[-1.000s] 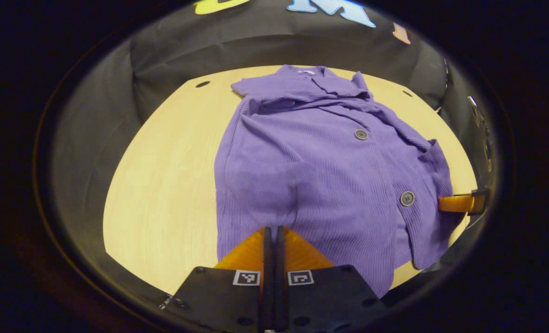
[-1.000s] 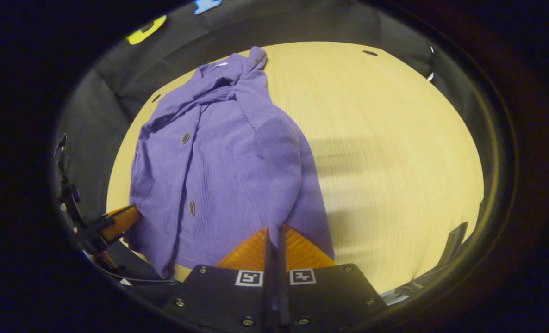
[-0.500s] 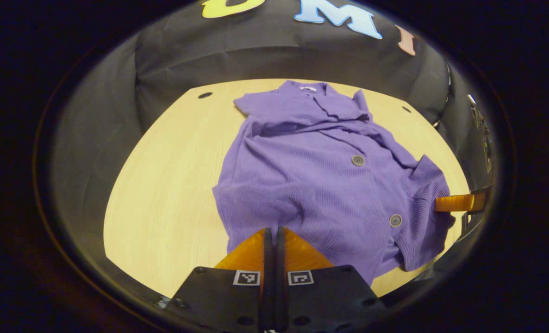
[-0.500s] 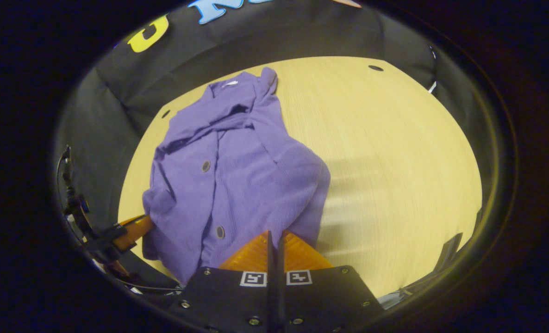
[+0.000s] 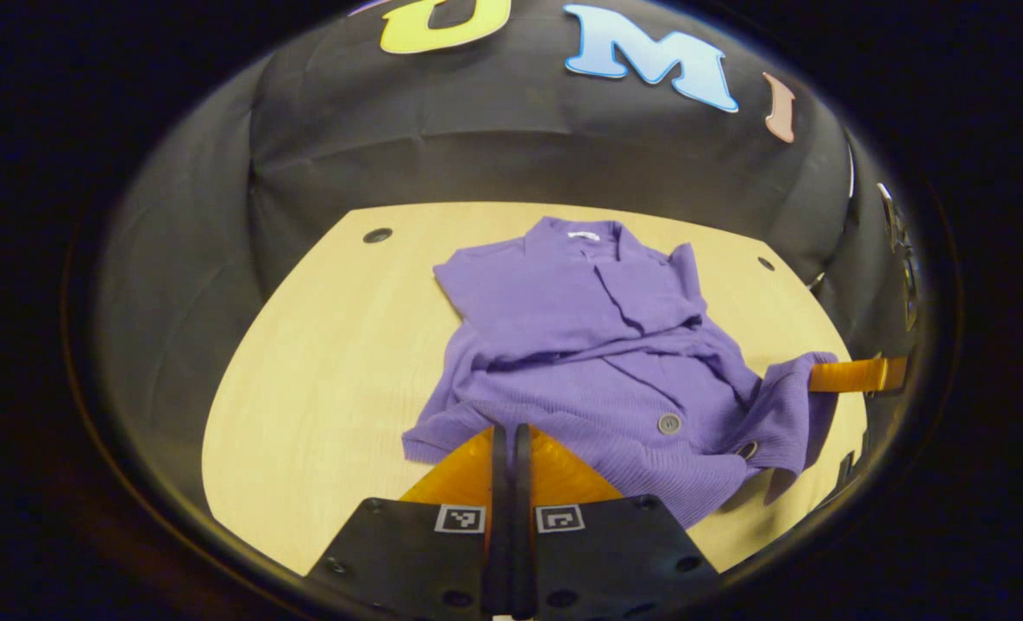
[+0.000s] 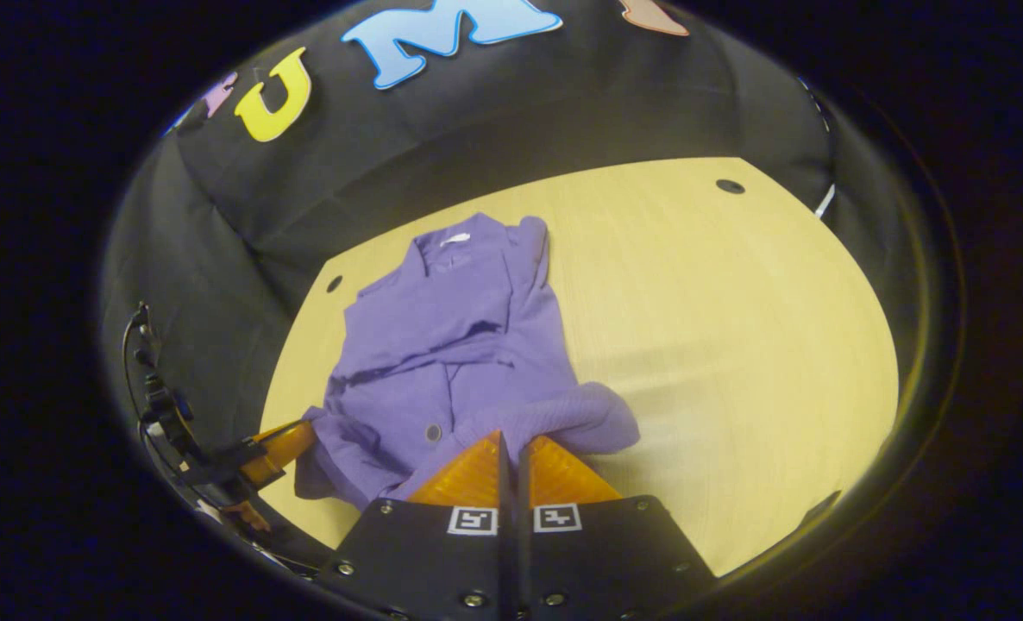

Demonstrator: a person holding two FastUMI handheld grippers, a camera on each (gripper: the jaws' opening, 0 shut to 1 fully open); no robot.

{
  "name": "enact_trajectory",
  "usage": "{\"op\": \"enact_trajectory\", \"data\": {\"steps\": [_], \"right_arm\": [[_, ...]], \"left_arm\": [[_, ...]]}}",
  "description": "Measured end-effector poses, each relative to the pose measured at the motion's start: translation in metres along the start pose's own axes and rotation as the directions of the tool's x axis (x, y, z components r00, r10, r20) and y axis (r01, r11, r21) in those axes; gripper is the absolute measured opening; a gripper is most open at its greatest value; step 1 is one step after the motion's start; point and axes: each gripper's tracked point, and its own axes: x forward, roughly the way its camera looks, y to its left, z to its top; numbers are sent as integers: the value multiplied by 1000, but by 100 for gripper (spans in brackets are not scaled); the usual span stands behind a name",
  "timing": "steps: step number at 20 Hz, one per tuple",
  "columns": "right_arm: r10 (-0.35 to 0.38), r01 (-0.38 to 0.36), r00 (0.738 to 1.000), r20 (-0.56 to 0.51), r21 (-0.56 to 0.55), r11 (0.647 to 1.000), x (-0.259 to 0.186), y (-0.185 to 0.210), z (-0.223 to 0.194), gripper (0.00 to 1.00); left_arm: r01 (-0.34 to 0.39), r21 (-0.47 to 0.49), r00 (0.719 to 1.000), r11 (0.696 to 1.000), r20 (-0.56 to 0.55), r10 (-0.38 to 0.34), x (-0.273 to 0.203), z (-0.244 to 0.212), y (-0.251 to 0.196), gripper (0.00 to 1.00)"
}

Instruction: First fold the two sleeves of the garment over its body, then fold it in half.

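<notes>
A purple ribbed button-up garment (image 5: 580, 345) lies on the light wooden table (image 5: 330, 362), collar at the far side, sleeves folded over its body. Its near hem is lifted off the table. My left gripper (image 5: 509, 431) is shut on the hem's left corner. In the right gripper view the garment (image 6: 451, 345) spreads left of centre, and my right gripper (image 6: 511, 440) is shut on the hem's other corner. The right gripper (image 5: 852, 376) also shows at the right edge of the left gripper view, the left gripper (image 6: 279, 450) at the lower left of the right gripper view.
The black cloth wall (image 5: 511, 147) rings the table on the far side and both flanks. Small dark holes (image 5: 377, 235) sit near the table's far corners. Bare tabletop (image 6: 736, 328) stretches to the right of the garment in the right gripper view.
Both grippers have risen and moved toward the collar with the hem held, so the lower half of the garment has lifted and bunched closer to the upper half.
</notes>
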Motion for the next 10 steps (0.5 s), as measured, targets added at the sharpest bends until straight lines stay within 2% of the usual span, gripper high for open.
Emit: {"op": "enact_trajectory", "data": {"steps": [10], "right_arm": [[26, -25, 994, 110, -8, 1000, 70, 4, 140, 1]], "left_arm": [[-15, -15, 996, 1000, 88, 16, 91, 130, 20, 7]]}}
